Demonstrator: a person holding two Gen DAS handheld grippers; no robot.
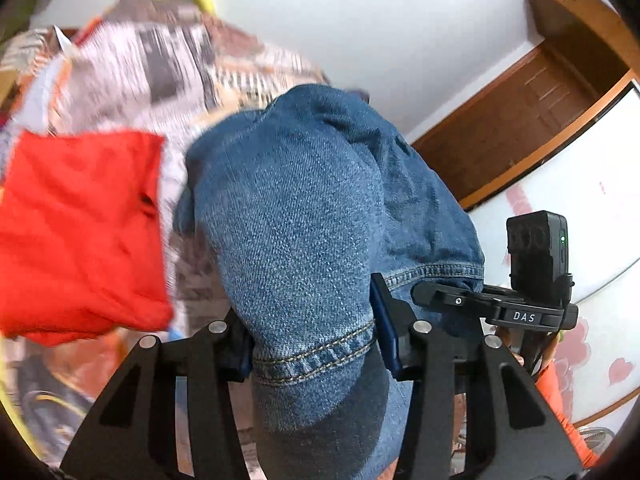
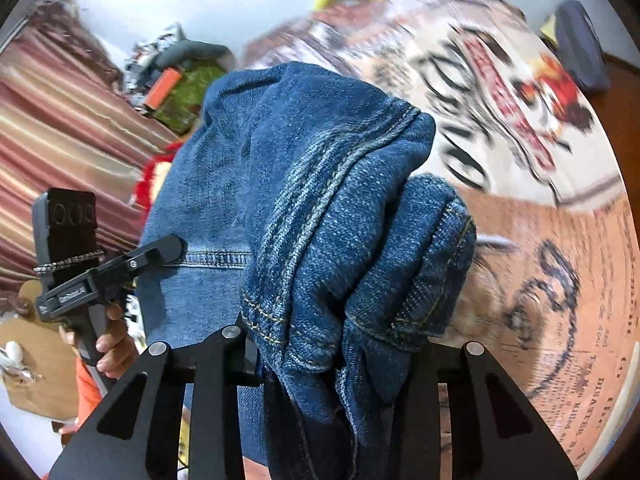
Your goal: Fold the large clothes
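- The left gripper [image 1: 314, 350] was pinching a stitched hem of the blue jeans [image 1: 304, 200], its pads pressing the denim from both sides.
- The right gripper [image 2: 340, 354] was clamped on a thick bunch of the same jeans [image 2: 320, 184], several hems and seams gathered between its jaws.
- The jeans hung bunched and draped over both tools, raised above the printed bedspread [image 2: 540, 264]; a red garment [image 1: 80, 232] lay just beside them in the left view.
- Each view caught the other tool close by, and a hand [image 2: 114, 344] on a grip.
- Risk, as I judged it: the right jaws held a lump of layers rather than one edge, so an inner layer could slide out once the weight pulled on it.
- The denim looked heavy and stiff; a quick shake could tug the left hem free of its narrow bite.
- With the cloth still wadded, spreading it could leave a twisted leg, and the fold would come out crooked.
- The red garment sat near enough to be dragged along.
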